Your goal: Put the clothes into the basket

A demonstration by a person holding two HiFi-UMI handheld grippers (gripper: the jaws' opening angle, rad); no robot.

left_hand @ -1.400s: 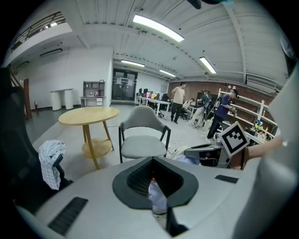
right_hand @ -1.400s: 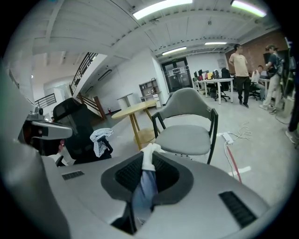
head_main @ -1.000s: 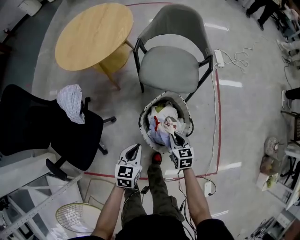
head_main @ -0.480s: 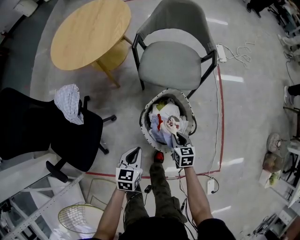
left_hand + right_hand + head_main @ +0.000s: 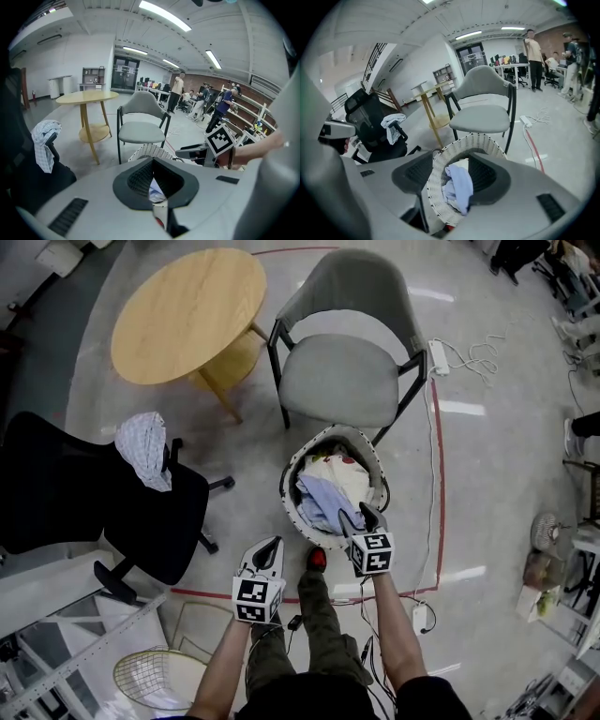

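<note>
Black office chair point(image 5: 56, 493) at left, checked cloth point(image 5: 145, 448) draped on it. White basket point(image 5: 284, 495) at centre, clothes point(image 5: 323, 498) piled inside. Right tongs point(image 5: 358, 514) at its lower-right rim, just opening, spread, nothing between. Left tongs point(image 5: 272, 542) pressed together, empty.

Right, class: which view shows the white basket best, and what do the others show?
The head view: it looks straight into the basket, showing most of its rim and the clothes. The right gripper view shows one wall and some clothes; the left gripper view, only a strip of wall.

woven white basket point(image 5: 284, 488), soft cloth clothes point(image 5: 323, 500) (smooth wooden table point(image 5: 187, 310)).
</note>
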